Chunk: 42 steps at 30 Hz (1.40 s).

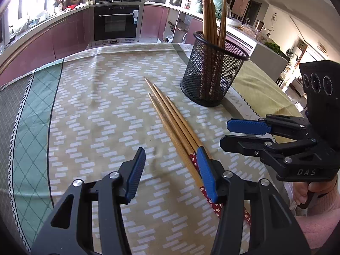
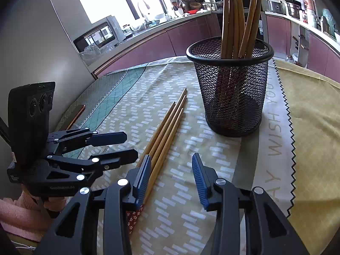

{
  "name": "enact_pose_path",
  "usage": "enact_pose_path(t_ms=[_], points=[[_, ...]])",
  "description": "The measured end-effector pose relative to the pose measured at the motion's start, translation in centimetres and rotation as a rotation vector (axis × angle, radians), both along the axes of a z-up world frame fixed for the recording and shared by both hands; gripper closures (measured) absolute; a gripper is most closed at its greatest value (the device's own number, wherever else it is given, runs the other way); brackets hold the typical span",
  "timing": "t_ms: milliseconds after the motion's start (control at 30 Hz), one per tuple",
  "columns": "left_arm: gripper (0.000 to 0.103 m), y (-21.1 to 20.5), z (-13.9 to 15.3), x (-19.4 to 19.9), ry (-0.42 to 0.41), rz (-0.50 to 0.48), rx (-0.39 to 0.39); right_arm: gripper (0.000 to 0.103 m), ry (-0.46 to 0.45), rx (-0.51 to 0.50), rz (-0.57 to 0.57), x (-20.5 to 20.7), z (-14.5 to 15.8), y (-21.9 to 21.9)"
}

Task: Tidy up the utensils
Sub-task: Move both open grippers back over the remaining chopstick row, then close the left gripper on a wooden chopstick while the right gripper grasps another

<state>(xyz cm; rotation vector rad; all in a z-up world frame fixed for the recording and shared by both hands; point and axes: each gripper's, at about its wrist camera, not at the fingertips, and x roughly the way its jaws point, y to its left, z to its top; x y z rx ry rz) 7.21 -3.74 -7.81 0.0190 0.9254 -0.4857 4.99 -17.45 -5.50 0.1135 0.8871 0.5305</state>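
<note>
four chopsticks [image 1: 170, 119] beside mesh cup [image 1: 212, 74]; claws apart.

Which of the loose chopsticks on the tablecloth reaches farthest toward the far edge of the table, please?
The second from the left in the left wrist view: of the four loose chopsticks, its tip lies beyond the other three.

A patterned tablecloth [image 1: 89, 97] covers the table. Behind it stands a black oven [image 1: 115, 22] among pink cupboards [image 1: 65, 36]. A microwave [image 2: 96, 35] sits by the window.
</note>
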Motion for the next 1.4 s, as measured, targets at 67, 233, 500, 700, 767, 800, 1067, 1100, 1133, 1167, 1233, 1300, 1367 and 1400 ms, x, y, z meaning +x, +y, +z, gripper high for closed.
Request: enact_pose_path(t_ms=[67,233,500,700,767,800,1067,1100,1133,1167,1233,1300,1367,1400], points=[[0.053,-0.3,-0.2,0.1,0.005,0.005,0.018,0.064,0.001,0.002,0.002,0.0,-0.1,0.0],[0.053,-0.9,-0.5,0.3,0.002,0.002,0.042,0.064,0.004,-0.008,0.005,0.1,-0.4,0.2],[0.056,-1.6,-0.6,0.4,-0.019,0.001,0.087,0.064,0.006,-0.021,0.010,0.1,-0.7,0.6],[0.066,-1.1,-0.6,0.5,-0.012,0.002,0.091,0.064,-0.002,-0.050,0.024,0.0,-0.8,1.4],[0.071,-0.8,-0.6,0.5,-0.011,0.002,0.091,0.064,-0.008,-0.069,0.029,-0.1,-1.0,1.8],[0.072,-0.7,-0.6,0.5,-0.010,0.005,0.089,0.065,-0.014,-0.086,0.029,-0.1,-1.0,2.0],[0.079,0.0,-0.8,0.5,-0.004,0.004,0.068,0.069,-0.024,-0.135,0.038,0.0,-1.1,2.9],[0.080,0.0,-0.8,0.5,-0.005,0.002,0.067,0.070,-0.021,-0.138,0.036,0.1,-1.1,2.8],[0.081,0.0,-0.8,0.5,-0.006,0.001,0.068,0.072,-0.018,-0.139,0.035,0.1,-1.1,2.7],[0.082,0.0,-0.8,0.5,-0.007,0.000,0.068,0.072,-0.014,-0.139,0.034,0.2,-1.1,2.6],[0.083,0.1,-0.8,0.6,-0.006,-0.004,0.063,0.074,-0.012,-0.148,0.031,0.0,-1.2,2.4],[0.084,0.2,-0.8,0.7,-0.004,-0.006,0.064,0.075,-0.011,-0.158,0.029,-0.1,-1.2,2.4],[0.083,0.2,-0.7,0.7,-0.007,0.001,0.071,0.075,-0.014,-0.172,0.028,0.0,-1.2,2.6],[0.083,0.3,-0.6,0.7,-0.011,0.005,0.078,0.075,-0.015,-0.177,0.026,0.1,-1.2,2.8]])
